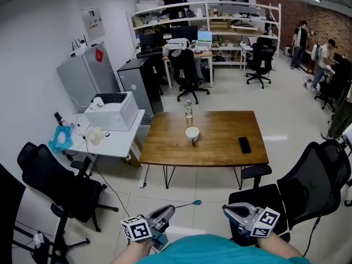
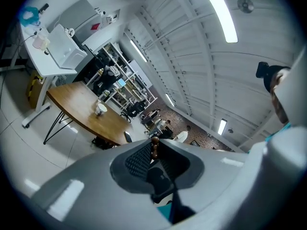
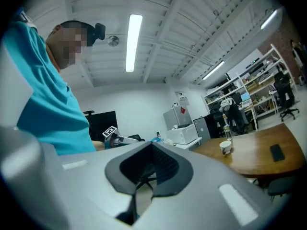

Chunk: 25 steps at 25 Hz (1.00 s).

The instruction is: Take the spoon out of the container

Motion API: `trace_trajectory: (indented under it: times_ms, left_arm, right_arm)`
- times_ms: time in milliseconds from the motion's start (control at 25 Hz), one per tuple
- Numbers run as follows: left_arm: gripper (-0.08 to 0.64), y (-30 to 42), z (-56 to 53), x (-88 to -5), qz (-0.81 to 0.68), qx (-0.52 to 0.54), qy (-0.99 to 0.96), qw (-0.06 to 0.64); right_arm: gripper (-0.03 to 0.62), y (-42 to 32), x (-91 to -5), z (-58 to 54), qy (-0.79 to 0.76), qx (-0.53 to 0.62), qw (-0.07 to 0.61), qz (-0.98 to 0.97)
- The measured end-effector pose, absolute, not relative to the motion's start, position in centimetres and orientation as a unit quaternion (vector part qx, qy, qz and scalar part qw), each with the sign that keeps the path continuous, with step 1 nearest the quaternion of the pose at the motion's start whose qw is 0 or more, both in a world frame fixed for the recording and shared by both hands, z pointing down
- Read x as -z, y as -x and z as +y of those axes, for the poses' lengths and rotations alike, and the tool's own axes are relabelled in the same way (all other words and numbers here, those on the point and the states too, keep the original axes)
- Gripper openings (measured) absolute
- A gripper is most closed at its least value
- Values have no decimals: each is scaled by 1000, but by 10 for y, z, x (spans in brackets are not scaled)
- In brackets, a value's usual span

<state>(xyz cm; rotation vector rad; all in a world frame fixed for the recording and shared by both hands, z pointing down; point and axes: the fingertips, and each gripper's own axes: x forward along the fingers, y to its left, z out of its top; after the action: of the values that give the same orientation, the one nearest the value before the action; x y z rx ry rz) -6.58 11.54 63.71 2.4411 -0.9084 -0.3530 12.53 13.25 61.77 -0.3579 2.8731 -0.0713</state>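
Only in the head view: the whole length of the spoon [image 1: 186,205], sticking out forward and to the right from the tips of the left gripper [image 1: 168,210], its bluish bowl hanging over pale floor tiles [image 1: 214,191], well short of the table. Only in the left gripper view: the beaded brown handle end pinched between the ribbed pads [image 2: 137,161], fingers closed tight on it. From the right gripper view: fingers of the right gripper [image 3: 152,148] pressed together with nothing between them. Beyond their tips to the right, the wooden table [image 3: 261,159]; to the left, the other gripper with its marker cube.

Far ahead of both sets of fingers, well apart from them: that table, with a white cup [image 1: 192,133] near its middle, a clear bottle [image 1: 188,110] just behind the cup and a black phone [image 1: 244,144] toward the right edge. Spoon out of the cup.

Left of the table, a white desk [image 1: 118,142] with a white box-shaped machine [image 1: 113,114]. Behind, shelving [image 1: 220,15], office chairs [image 1: 187,73] and a brick wall [image 1: 297,10] at the far right.

Counted: two grippers, one spoon, one cup, one bottle, one phone, one wooden table.
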Motion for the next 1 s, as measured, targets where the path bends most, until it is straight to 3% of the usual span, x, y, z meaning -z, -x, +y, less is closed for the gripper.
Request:
trace_trajectory:
  times_ms: [120,520,680,1000]
  left_arm:
    - [46,75,136,-613,-297,138,-919,220]
    - [46,152,164,-598,-298,149,-919,213]
    - [45,171,164,-624,-324,152,-897,258]
    - [46,159,171,-602,-302,158,-913,223]
  right_arm:
    - [2,-104,-619,144,130,25,119,984]
    - [0,-47,-614,149,162,81,149,972]
    - [0,-41,-614,150,171,76,135,973]
    - [0,-44,-614,149,165,75,130,975]
